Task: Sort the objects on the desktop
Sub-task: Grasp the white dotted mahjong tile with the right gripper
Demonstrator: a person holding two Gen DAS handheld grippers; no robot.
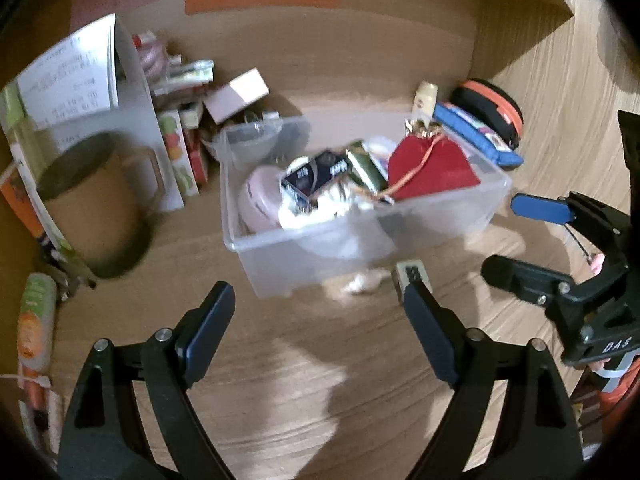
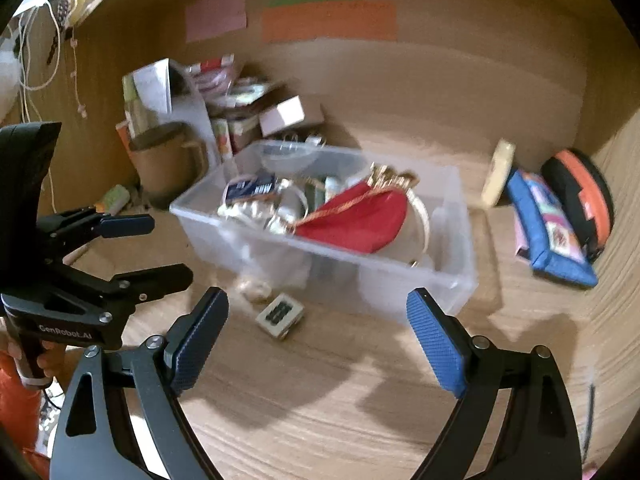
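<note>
A clear plastic bin (image 1: 448,216) (image 2: 400,280) sits mid-desk, filled with a red pouch (image 1: 430,172) (image 2: 356,220), a dark box (image 1: 316,176) and other small items. A small white block with dark marks (image 1: 412,276) (image 2: 280,314) and a pale crumpled item (image 1: 366,282) (image 2: 254,288) lie on the desk in front of the bin. My left gripper (image 1: 320,320) (image 2: 160,246) is open and empty, short of the bin. My right gripper (image 2: 320,336) (image 1: 504,236) is open and empty, to the right of the left one.
A brown mug (image 1: 92,204) (image 2: 164,160), books and boxes (image 1: 180,152) stand at the left. A blue pencil case (image 1: 476,132) (image 2: 548,232), a black-and-orange round case (image 1: 492,108) (image 2: 580,196) and a cream bottle (image 2: 498,172) lie right of the bin.
</note>
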